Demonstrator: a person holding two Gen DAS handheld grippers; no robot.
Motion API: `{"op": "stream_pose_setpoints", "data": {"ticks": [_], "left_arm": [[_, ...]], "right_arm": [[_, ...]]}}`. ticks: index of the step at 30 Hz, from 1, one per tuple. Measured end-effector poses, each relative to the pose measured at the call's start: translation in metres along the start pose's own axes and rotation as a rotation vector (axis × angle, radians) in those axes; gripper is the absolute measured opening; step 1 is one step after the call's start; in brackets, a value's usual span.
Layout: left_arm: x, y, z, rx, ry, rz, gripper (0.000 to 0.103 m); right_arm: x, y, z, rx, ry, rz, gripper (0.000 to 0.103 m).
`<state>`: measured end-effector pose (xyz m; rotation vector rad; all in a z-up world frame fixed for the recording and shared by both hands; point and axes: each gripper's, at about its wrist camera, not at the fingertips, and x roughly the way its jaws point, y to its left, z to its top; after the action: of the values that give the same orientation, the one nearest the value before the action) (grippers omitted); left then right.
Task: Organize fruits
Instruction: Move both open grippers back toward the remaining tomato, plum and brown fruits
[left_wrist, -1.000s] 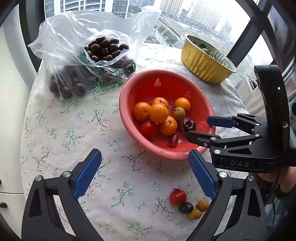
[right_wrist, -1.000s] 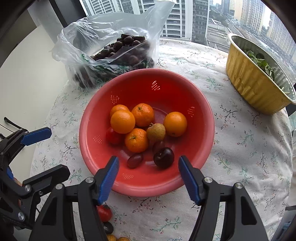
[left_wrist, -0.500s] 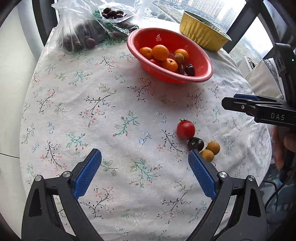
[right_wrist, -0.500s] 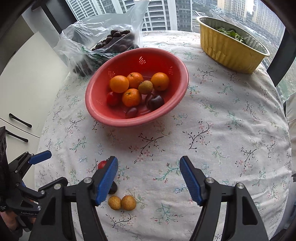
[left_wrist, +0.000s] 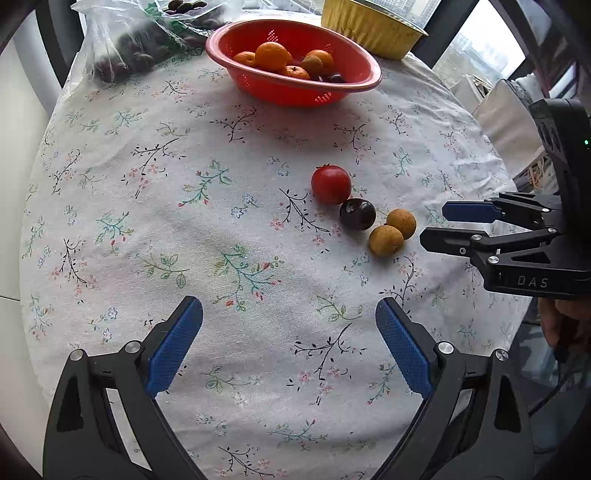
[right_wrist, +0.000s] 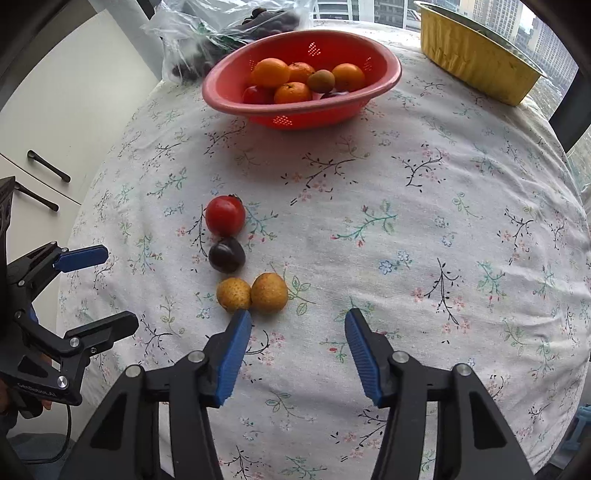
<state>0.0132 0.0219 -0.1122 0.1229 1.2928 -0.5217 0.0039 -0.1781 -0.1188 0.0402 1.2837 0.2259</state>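
A red colander bowl (left_wrist: 354, 79) (right_wrist: 384, 79) at the far side holds several oranges and other small fruits. On the tablecloth lie a red tomato (left_wrist: 331, 184) (right_wrist: 225, 215), a dark plum (left_wrist: 357, 213) (right_wrist: 226, 254) and two tan longans (left_wrist: 386, 240) (right_wrist: 269, 292). My right gripper (right_wrist: 298, 328) (left_wrist: 441, 223) is open and empty, just short of the longans. My left gripper (left_wrist: 289, 321) (right_wrist: 107, 288) is open and empty, nearer the table's front edge.
A clear plastic bag of dark fruit (left_wrist: 129, 55) (right_wrist: 207, 40) lies at the far left. A gold foil tray (left_wrist: 369, 22) (right_wrist: 476, 55) stands at the far right. A floral cloth (left_wrist: 207, 206) covers the round table. White cabinets (right_wrist: 55, 110) are at the left.
Both grippers have pulled back from the red bowl toward the front of the table. The right gripper has come down close to the two longans. Both stay open.
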Motion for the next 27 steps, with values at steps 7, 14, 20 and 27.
{"op": "stream_pose_setpoints", "data": {"ticks": [7,14,20,27], "left_arm": [[0.005,-0.008,0.008,0.002,0.009,-0.008,0.095],[0.016,-0.017,0.021,0.001,0.023,-0.023,0.095],[0.02,-0.01,0.035,-0.059,0.016,-0.032,0.095],[0.018,0.008,0.048,-0.13,-0.006,-0.002,0.095]], "right_arm": [[0.007,-0.005,-0.001,0.001,0.02,0.011,0.053],[0.01,-0.014,0.006,-0.022,0.033,0.028,0.048],[0.008,-0.019,0.016,-0.036,0.038,0.064,0.048],[-0.004,-0.002,0.04,-0.106,0.014,0.115,0.048]]}}
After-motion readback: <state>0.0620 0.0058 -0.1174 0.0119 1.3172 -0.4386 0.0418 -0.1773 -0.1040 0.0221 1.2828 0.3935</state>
